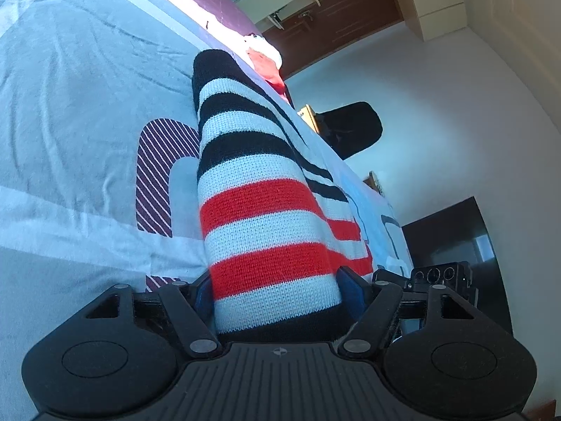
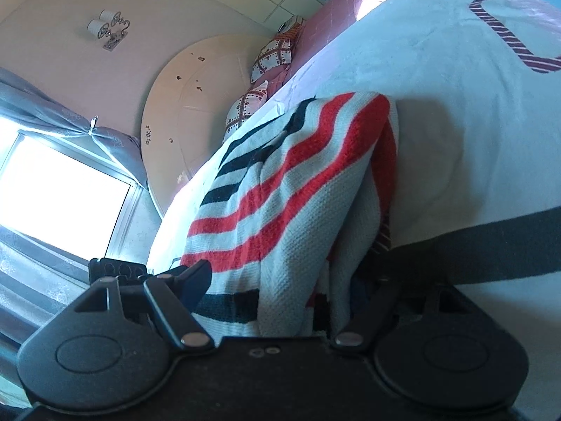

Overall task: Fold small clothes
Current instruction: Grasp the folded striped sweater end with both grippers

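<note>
A knitted sweater [image 1: 259, 182] with black, white and red stripes lies on a pale blue bed sheet [image 1: 70, 105]. My left gripper [image 1: 277, 280] is shut on a folded, roll-like part of it, and the knit fills the gap between the blue pads [image 1: 350, 286]. In the right wrist view the same sweater [image 2: 298, 175] is bunched and raised off the sheet [image 2: 455, 70], casting a shadow to its right. My right gripper [image 2: 280, 280] holds that edge. Its left fingertip shows beside the cloth; its right finger is hidden under it.
A red garment [image 1: 270, 66] lies at the bed's far edge. Beyond it are a black chair back [image 1: 354, 129] and a dark cabinet [image 1: 452, 231]. On the other side are a round headboard [image 2: 196, 98], patterned pillows [image 2: 273, 56] and a bright window [image 2: 63, 196]. A dark strap [image 2: 491, 242] crosses the sheet.
</note>
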Available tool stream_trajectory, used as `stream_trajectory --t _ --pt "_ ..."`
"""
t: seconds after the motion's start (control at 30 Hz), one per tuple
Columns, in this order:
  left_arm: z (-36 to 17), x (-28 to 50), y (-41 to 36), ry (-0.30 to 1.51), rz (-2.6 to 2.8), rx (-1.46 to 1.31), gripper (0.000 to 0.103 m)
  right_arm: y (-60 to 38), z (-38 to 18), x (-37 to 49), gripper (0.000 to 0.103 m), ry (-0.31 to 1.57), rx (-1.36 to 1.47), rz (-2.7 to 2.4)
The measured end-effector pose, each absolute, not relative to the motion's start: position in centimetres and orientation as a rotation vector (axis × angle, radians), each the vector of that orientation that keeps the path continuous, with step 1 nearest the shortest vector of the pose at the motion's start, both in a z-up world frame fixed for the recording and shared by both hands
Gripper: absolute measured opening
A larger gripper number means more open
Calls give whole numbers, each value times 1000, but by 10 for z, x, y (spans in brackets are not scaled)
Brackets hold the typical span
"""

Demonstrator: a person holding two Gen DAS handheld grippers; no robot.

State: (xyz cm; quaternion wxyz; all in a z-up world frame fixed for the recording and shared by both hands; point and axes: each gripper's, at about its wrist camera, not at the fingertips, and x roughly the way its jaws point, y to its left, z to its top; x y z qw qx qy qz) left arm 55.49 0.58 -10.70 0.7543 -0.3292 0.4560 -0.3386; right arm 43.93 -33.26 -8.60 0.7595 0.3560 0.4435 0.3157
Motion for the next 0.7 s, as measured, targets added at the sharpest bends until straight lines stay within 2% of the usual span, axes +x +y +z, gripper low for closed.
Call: stream_trajectory --t 0.03,0.17,0.2,0.37,0.43,0.7 --pt "-108 555 6 998 -744 -718 71 -333 -86 440 78 969 770 694" --pt "-110 554 9 991 -765 -708 70 -341 -88 442 59 988 767 690" --pt "-110 554 8 987 -761 -700 70 -343 -91 443 57 988 775 680" --pt "-110 550 6 952 -731 -698 59 -331 -89 437 41 924 734 657" --pt "-107 545 8 937 -731 -700 53 -331 -86 432 38 902 728 658" --pt "-67 523 23 833 -773 -689 52 -317 -45 414 36 838 686 687"
